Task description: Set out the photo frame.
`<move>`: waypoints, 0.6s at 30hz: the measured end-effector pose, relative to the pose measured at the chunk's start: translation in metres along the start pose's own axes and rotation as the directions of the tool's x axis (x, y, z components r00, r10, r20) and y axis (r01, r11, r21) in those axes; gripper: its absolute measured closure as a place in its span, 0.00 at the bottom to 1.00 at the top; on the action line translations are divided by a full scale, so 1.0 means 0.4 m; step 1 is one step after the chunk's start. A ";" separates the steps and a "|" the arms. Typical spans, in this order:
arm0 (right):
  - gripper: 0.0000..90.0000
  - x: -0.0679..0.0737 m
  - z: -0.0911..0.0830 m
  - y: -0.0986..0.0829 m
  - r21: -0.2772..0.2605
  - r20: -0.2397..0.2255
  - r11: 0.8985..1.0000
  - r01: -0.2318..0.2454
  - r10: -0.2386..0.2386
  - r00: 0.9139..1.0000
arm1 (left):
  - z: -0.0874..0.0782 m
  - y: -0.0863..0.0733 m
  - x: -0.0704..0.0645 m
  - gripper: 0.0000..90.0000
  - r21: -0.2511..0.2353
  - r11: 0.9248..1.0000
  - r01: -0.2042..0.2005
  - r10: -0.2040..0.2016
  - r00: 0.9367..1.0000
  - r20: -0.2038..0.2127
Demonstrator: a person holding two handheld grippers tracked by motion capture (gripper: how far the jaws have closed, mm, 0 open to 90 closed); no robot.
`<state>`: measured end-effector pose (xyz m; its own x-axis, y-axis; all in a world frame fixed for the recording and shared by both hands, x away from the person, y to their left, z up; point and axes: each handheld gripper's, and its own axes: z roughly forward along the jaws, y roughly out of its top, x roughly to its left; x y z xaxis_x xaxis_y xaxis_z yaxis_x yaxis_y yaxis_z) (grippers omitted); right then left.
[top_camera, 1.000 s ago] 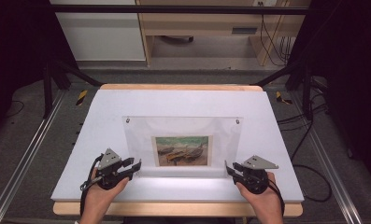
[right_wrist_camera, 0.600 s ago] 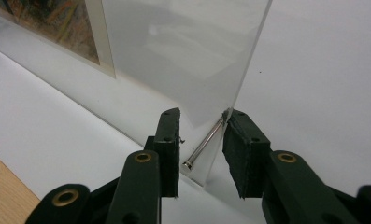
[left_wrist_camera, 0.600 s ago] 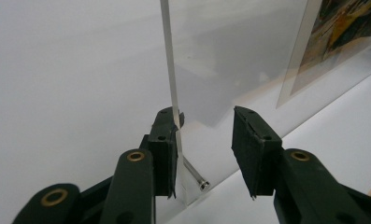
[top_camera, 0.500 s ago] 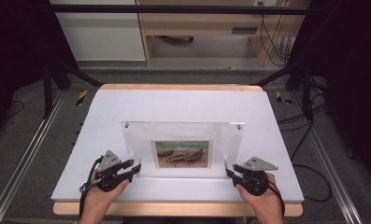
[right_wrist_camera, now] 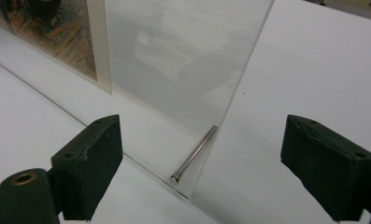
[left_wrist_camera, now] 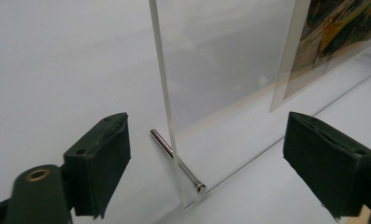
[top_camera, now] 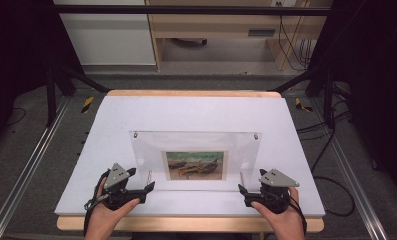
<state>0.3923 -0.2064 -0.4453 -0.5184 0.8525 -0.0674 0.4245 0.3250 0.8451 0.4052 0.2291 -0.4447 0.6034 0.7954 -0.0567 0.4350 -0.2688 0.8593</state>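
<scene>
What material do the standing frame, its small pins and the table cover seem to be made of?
The frame looks like clear acrylic or glass, glossy: the table shows through it and its edge catches light. The pins look like polished metal, silvery with bright highlights. The picture inside seems printed paper with a pale border. The table cover is matte white, perhaps paper or laminate; I cannot tell which.

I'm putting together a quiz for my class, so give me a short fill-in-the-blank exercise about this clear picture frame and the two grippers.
1. The clear acrylic frame stands on a ____ table.
2. Both the left gripper and the right gripper have their jaws ____.
3. The picture in the frame shows ____ on a shore.
4. A ____ pin passes through the frame's bottom corner.

Missing words: white; open; boats; metal
</scene>
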 end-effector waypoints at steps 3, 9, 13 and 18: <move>0.10 -0.003 -0.014 -0.002 -0.018 0.018 1.000 0.007 -0.007 1.000 | -0.011 -0.003 0.001 0.11 0.003 1.000 -0.007 0.007 1.000 0.002; 0.08 -0.012 -0.038 -0.011 -0.034 0.037 0.999 -0.014 0.015 0.999 | -0.038 -0.015 0.008 0.07 -0.009 1.000 -0.001 0.001 1.000 0.003; 0.08 -0.014 -0.054 -0.018 -0.045 0.045 0.999 -0.020 0.022 0.999 | -0.047 -0.018 0.012 0.07 -0.014 1.000 -0.005 0.005 1.000 0.004; 0.08 -0.013 -0.072 -0.026 -0.049 0.049 0.999 -0.019 0.021 0.999 | -0.057 -0.020 0.016 0.07 -0.021 1.000 -0.004 0.004 1.000 -0.003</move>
<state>0.3692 -0.2260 -0.4385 -0.4721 0.8783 -0.0758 0.3974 0.2888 0.8710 0.3902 0.2487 -0.4402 0.6027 0.7963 -0.0518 0.4183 -0.2601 0.8703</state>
